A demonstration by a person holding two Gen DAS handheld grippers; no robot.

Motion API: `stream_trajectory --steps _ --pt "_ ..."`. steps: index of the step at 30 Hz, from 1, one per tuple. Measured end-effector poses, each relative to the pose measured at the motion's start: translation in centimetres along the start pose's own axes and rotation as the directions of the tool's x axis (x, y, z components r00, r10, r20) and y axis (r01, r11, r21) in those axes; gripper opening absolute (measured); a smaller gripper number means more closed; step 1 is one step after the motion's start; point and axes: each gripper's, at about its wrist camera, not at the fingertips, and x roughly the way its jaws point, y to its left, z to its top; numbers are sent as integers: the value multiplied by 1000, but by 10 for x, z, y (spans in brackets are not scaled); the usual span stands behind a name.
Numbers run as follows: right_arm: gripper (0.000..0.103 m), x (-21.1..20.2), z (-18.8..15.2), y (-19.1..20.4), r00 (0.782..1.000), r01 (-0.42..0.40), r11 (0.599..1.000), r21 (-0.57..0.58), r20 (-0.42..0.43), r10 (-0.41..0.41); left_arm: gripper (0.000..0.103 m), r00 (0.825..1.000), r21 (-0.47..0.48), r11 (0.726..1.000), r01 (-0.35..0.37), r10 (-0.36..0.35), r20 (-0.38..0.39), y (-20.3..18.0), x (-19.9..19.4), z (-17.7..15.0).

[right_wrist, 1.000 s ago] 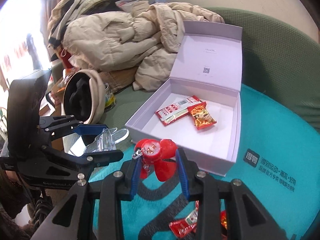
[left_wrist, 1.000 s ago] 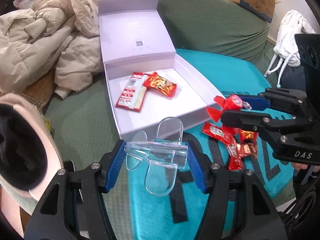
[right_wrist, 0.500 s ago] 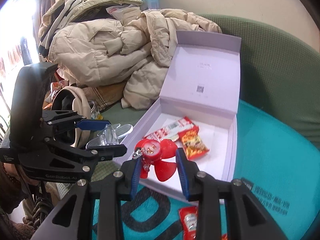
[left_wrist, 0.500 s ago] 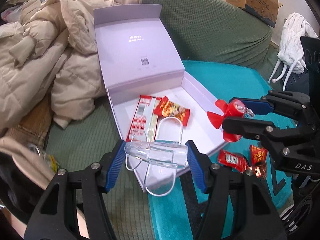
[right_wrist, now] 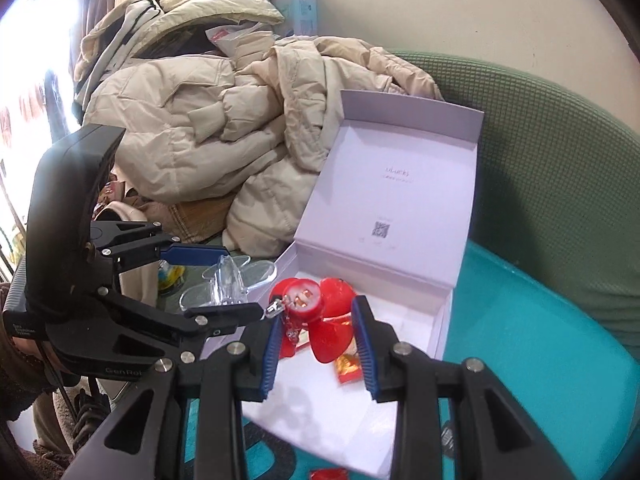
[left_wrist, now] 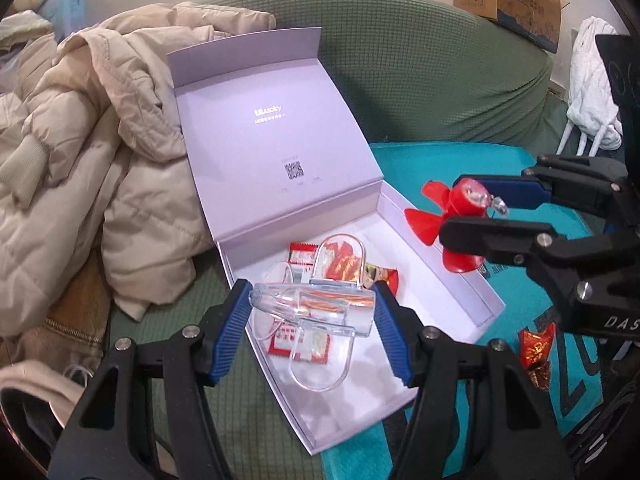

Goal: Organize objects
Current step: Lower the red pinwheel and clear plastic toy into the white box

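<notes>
Left gripper is clamped on a clear plastic propeller-shaped piece, held above the open pale lilac cardboard box containing red snack packets. Right gripper is closed around a red plastic fan toy, over the box's near edge.

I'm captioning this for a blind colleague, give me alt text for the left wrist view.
The left gripper holds a clear plastic fan over an open white box with snack packets inside. At right, the right gripper holds a red fan by the box's edge; a beige coat lies on the green sofa.
</notes>
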Motion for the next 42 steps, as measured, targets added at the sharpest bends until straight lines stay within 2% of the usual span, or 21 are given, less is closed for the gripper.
stream_trajectory --steps 8,17,34,42 --pt "34 14 19 -12 1000 7 1000 -11 -5 -7 60 1000 3 1000 -16 17 -23 3 23 14" --pt "34 34 29 -19 1000 19 1000 -13 -20 -19 60 998 -22 999 -23 22 -50 11 48 15" --pt "34 85 7 -43 995 26 996 81 -98 -18 60 998 -52 998 -40 37 -60 16 86 0" --pt "34 103 -4 -57 990 42 993 114 -136 -26 60 995 -66 997 -42 35 -97 16 105 -7"
